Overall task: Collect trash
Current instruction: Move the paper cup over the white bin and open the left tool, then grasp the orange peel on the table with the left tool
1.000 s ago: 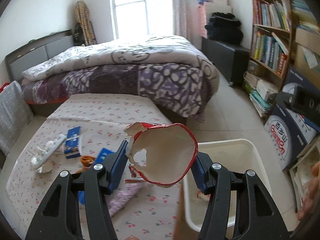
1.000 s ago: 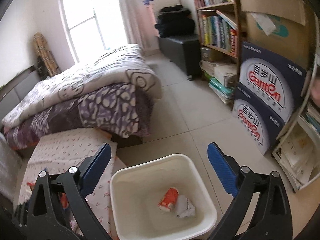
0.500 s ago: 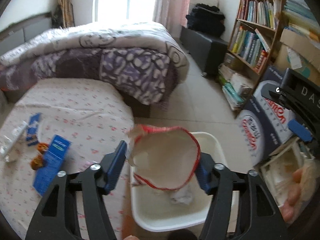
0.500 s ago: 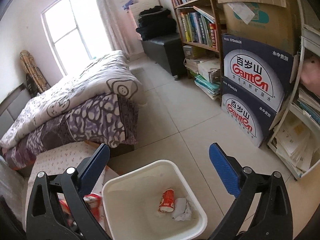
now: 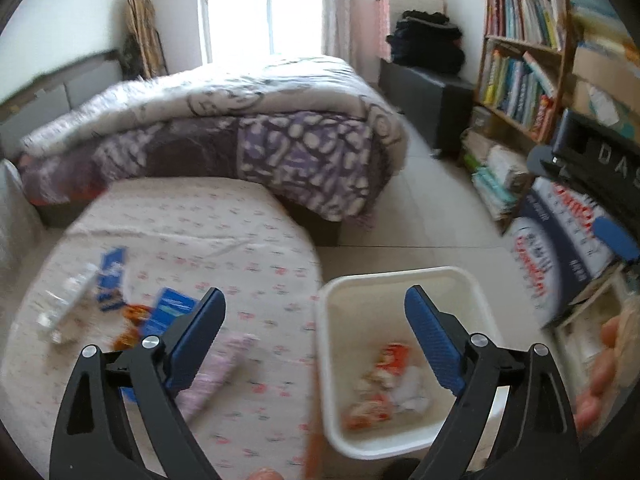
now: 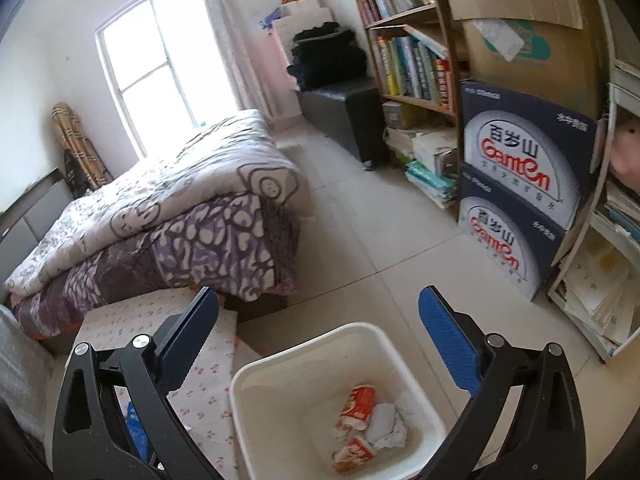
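Floral-cloth table [image 5: 224, 240] carries blue packets [image 5: 112, 276], pink cloth [image 5: 216, 376], possibly bottle [image 5: 68, 300]; white bin [image 6: 256, 420] stands on tiled floor [image 6: 360, 240].

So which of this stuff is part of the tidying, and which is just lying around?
Part of the job: white bin, red cups and crumpled paper inside it, left tongs, both open.
Lying about: bed, bookshelf, water cartons.

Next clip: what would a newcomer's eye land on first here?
Probably the white bin on the floor beside the floral-covered table, holding red paper cups and a crumpled tissue. Both grippers, left and right, hang open above it. Behind lies the purple-quilted bed.
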{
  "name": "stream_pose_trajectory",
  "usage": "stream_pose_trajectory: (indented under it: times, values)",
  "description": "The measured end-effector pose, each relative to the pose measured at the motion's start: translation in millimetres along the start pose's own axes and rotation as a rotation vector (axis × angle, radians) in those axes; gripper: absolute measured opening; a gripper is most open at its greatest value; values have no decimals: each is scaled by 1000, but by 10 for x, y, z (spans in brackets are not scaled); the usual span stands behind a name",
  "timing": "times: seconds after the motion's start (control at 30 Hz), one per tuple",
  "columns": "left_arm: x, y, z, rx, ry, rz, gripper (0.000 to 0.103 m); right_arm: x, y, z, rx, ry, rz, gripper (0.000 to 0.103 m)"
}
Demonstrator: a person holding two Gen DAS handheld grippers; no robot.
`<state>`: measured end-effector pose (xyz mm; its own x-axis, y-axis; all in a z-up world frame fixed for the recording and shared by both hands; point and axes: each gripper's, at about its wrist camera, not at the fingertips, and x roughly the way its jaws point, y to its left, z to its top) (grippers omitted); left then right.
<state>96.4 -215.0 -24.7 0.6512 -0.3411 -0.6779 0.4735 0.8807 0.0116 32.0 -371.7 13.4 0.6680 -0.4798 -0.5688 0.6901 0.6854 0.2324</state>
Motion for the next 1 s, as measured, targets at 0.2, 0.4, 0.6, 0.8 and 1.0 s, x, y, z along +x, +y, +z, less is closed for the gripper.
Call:
stream_pose_trajectory:
  times: [0.2,0.4,0.6,0.8,1.0]
  values:
    - [143,414,-80,1,68,124,89,61,254,-108,-29,56,43,96]
    - [442,1086,-185,-77,253,185,89,99,531,-231,-88,92,75,96]
    - [636,1735,-324,-141,374,202,89,167,763,-348,-137,142,103,96]
    - [617,2070,-350,-105,448,143,89,213,894,-412,-147,173,119,96]
    - [802,2154,-527,-65,508,86,73,278,1055,-502,-174,205,132,96]
